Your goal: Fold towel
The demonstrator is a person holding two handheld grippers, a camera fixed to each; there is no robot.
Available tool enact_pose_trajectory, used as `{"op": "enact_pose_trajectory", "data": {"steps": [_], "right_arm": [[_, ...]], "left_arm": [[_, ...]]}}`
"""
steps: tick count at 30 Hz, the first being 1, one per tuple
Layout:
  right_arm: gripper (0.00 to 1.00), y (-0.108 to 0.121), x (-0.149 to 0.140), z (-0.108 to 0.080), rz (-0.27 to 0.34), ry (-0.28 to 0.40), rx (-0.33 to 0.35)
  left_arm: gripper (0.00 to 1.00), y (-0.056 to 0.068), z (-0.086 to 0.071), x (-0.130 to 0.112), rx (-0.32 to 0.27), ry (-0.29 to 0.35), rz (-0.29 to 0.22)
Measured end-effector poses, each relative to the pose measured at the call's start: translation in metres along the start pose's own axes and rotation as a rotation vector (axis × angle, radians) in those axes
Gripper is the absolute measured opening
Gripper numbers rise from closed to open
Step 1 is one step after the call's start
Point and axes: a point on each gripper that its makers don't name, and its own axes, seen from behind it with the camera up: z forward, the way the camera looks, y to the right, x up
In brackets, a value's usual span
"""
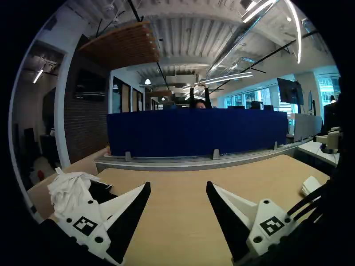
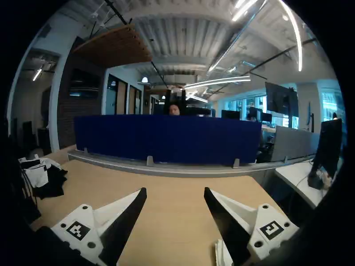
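Left gripper fingers spread wide, level, right gripper fingers likewise parted, holding nothing

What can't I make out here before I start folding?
- Left gripper view: crumpled white cloth, lower part behind a finger of the left gripper.
- Left gripper view: folded white item, cut by cables at right.
- Right gripper view: white stack, mostly under a finger of the right gripper.
- Right gripper view: black-and-white pile, too small to identify.

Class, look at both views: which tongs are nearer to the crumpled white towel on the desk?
Left. The crumpled white towel lies right beside the left tongs; from the right tongs it sits farther off to the left.
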Motion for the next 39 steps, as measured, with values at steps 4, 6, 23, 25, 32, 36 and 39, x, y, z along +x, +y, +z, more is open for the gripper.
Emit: {"op": "enact_pose_trajectory", "data": {"steps": [4,6,23,25,32,36,39], "right_arm": [[1.00,-0.003,-0.002,0.003,-0.013,-0.010,0.000],[1.00,-0.005,-0.004,0.006,-0.019,-0.015,0.001],[1.00,-0.027,-0.024,0.024,-0.054,-0.009,-0.005],[1.00,-0.029,-0.028,0.026,-0.063,-0.010,-0.007],[1.00,-0.038,-0.042,0.034,-0.081,-0.021,-0.001],[1.00,-0.041,-0.048,0.037,-0.090,-0.024,0.004],[1.00,-0.041,-0.050,0.037,-0.094,-0.024,0.003]], "left_arm": [[0.93,-0.005,0.001,-0.012,0.013,0.012,0.023],[0.93,-0.008,0.002,-0.017,0.018,0.020,0.031],[0.93,-0.036,0.015,-0.075,0.032,0.068,0.042],[0.93,-0.038,0.016,-0.085,0.034,0.069,0.031],[0.93,-0.043,0.020,-0.107,0.034,0.071,0.006],[0.93,-0.042,0.022,-0.114,0.027,0.078,0.012],[0.93,-0.042,0.023,-0.117,0.024,0.078,0.022]]}}
